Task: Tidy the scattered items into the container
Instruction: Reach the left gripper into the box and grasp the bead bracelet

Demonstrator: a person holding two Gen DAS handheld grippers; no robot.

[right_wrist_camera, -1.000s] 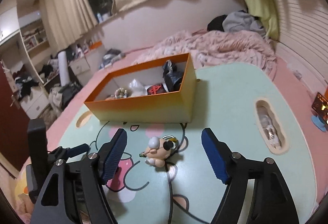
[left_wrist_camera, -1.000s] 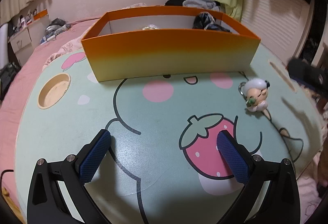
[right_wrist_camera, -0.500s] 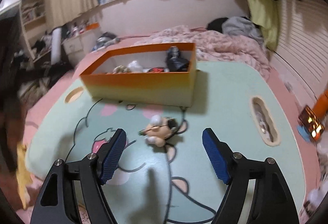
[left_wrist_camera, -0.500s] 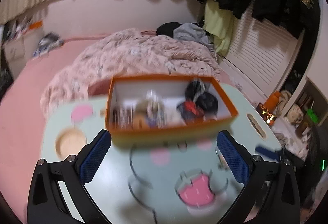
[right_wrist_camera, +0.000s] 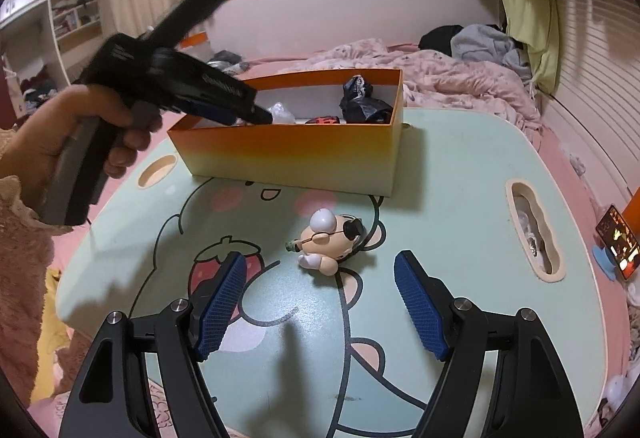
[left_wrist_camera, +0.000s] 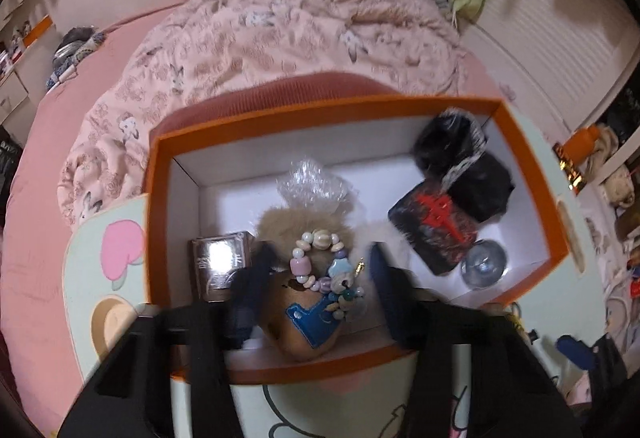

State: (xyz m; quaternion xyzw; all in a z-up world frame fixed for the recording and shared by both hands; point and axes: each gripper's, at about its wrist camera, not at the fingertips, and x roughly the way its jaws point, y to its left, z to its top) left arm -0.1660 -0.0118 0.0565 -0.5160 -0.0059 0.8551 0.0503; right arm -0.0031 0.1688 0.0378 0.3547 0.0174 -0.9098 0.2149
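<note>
One toy figure (right_wrist_camera: 332, 242) left on the table (right_wrist_camera: 460, 173) between the wide-apart right gripper (right_wrist_camera: 320, 302) jaws, needs grabbing next; left gripper (left_wrist_camera: 316, 286) closing empty over the orange box (left_wrist_camera: 528, 173)

A mint-green table (right_wrist_camera: 460, 165) with a cartoon print of a strawberry and pink cheeks fills the middle of the right wrist view. An orange box (right_wrist_camera: 296, 153) stands directly on it in the upper centre of the frame, its long side facing the camera. Below the box, near the frame's centre, a small figurine (right_wrist_camera: 328, 244) lies on its side on the bare tabletop, apart from the box. The table has a round recess (right_wrist_camera: 156, 165) at left and a long oval slot (right_wrist_camera: 534, 230) at right, with small things inside that are too unclear to name.
</note>
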